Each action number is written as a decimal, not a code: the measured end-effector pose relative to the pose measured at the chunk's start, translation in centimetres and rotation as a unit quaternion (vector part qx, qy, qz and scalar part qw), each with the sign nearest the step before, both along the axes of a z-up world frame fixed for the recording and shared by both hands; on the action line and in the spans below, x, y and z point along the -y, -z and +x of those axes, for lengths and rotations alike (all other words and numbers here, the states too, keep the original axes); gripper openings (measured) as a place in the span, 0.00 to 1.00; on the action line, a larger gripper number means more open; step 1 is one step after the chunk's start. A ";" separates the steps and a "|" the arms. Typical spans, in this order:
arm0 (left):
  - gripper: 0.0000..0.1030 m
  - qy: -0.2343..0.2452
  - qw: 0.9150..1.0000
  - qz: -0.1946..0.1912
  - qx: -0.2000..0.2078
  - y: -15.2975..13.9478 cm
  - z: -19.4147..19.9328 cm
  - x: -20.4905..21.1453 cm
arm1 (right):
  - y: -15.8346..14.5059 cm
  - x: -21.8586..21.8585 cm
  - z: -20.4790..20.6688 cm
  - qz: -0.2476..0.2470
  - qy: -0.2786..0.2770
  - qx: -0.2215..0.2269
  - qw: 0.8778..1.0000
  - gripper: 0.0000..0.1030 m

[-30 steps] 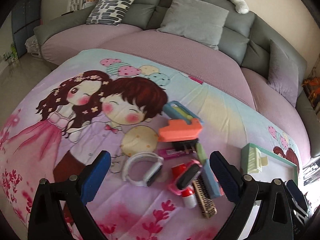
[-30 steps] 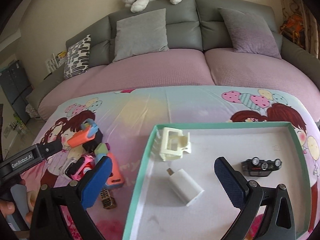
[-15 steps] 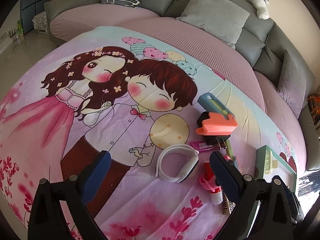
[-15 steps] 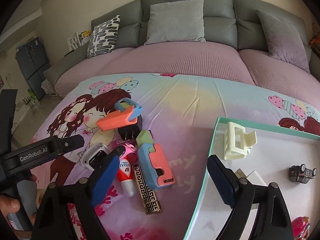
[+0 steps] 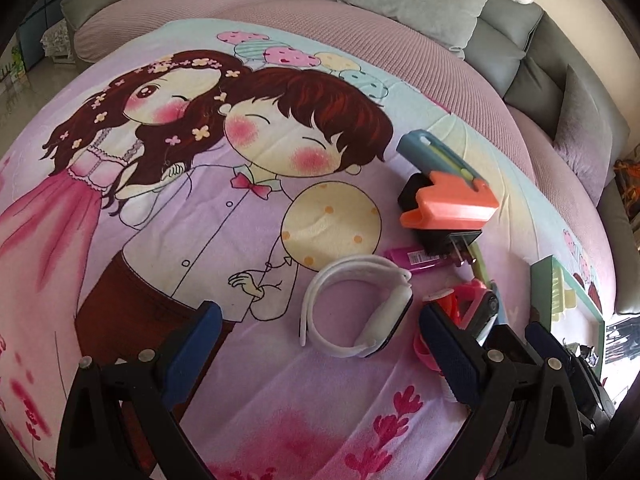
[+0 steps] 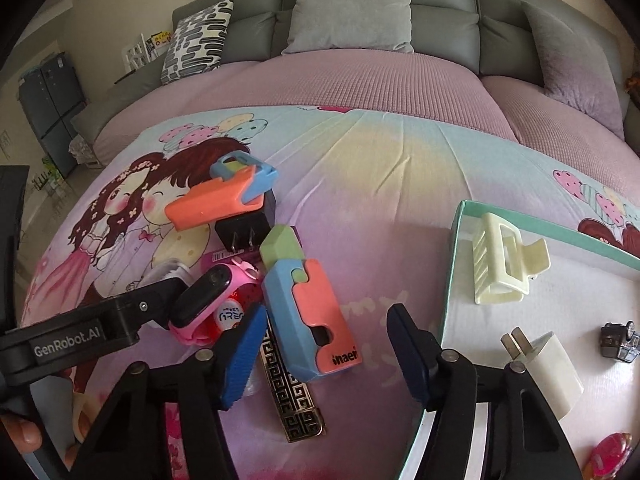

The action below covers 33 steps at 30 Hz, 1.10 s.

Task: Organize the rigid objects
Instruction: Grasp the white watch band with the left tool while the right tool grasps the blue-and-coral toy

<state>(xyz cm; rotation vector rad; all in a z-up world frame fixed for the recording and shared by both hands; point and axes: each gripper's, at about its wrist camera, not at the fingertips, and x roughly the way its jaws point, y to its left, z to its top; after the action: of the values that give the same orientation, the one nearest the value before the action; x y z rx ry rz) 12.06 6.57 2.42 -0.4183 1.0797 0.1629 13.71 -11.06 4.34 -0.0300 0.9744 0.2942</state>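
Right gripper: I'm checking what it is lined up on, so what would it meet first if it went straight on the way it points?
Probably the blue and coral utility knife, lying between the closing jaws of the right gripper on the blanket; depth is unclear.

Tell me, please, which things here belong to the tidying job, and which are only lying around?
For the job:
- white smartwatch
- pink watch
- blue-and-coral box cutter
- orange clip
- black plug
- patterned comb
- tray, already holding the cream hair claw, white charger and toy car

Just lying about:
- grey cushion
- patterned pillow
- cartoon blanket
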 end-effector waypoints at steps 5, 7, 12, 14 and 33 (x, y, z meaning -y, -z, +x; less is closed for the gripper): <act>0.96 0.008 1.000 0.018 -0.002 0.2 0.2 0.4 | 0.5 -0.6 0.0 -0.012 -0.008 -0.005 1.000 0.59; 0.96 0.011 1.000 0.022 -0.002 0.3 0.2 0.3 | 0.6 -0.9 0.0 -0.015 -0.012 -0.006 1.000 0.50; 0.96 0.013 1.000 0.026 -0.001 0.3 0.6 0.4 | 0.5 -0.4 0.2 -0.006 0.005 -0.002 1.000 0.45; 0.96 0.015 1.000 0.027 -0.001 0.2 0.6 0.4 | 0.4 0.1 0.3 -0.002 0.016 0.000 1.000 0.40; 0.74 0.064 0.996 0.067 -0.001 0.1 1.3 2.8 | 1.4 -0.2 0.9 -0.020 0.035 -0.010 0.999 0.37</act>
<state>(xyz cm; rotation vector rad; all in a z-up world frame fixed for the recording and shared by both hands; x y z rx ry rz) 13.38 3.80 2.29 -0.2289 1.0875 0.1215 14.64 -10.86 2.97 -0.0286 0.9985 0.2113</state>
